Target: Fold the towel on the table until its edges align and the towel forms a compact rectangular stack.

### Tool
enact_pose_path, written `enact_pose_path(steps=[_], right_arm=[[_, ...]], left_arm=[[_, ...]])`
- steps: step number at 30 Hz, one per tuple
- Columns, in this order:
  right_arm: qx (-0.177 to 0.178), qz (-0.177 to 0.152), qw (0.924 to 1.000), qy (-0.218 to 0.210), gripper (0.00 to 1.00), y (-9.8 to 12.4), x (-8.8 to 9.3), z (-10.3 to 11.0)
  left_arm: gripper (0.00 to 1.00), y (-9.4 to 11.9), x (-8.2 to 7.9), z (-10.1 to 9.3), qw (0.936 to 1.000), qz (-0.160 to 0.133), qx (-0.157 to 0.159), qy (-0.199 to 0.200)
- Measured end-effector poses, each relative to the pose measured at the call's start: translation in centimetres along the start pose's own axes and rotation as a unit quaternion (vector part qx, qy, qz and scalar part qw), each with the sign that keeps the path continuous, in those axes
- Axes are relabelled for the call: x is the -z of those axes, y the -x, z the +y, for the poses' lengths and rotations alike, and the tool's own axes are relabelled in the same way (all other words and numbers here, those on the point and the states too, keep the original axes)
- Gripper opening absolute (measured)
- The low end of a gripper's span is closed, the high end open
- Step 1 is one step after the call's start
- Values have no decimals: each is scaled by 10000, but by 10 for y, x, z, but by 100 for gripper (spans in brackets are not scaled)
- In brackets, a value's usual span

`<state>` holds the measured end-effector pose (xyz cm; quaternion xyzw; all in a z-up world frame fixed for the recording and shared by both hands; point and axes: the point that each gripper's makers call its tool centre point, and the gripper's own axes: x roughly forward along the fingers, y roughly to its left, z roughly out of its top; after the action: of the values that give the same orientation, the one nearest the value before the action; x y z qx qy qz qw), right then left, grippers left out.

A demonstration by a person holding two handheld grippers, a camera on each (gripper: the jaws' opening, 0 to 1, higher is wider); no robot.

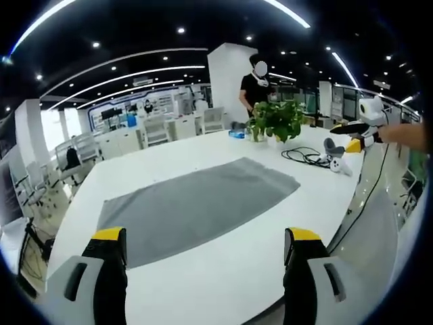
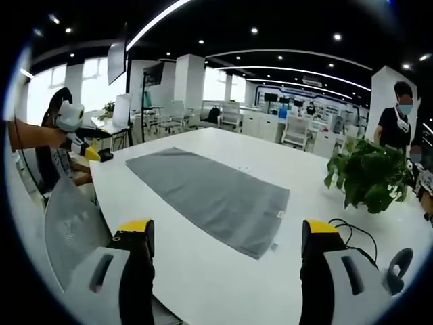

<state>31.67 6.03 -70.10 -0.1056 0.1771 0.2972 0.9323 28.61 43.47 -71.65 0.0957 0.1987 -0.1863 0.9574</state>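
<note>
Towel (image 1: 196, 203) lies flat and unfolded on the desk (image 1: 223, 284) ahead of both wide-spread, empty grippers, left gripper (image 1: 206, 254) and right gripper (image 2: 226, 244), so grasping an edge comes first.

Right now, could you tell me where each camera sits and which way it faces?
Left gripper view: rides the left tool, open above the table's near edge, facing the flat towel, plant and right tool.
Right gripper view: rides the right tool, open, facing the towel from another side; left tool at left.
Shared: towel, plant, table.
</note>
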Motion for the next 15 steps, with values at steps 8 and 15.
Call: enact_pose_path(steps=[8, 15], right_arm=[[251, 65, 9995, -155, 90, -5, -7, -2], [464, 118, 9988, -129, 88, -5, -13, -8]], left_arm=[[99, -5, -3, -9, 9998, -24, 204, 0], [99, -10, -2, -13, 9992, 14, 395, -85]])
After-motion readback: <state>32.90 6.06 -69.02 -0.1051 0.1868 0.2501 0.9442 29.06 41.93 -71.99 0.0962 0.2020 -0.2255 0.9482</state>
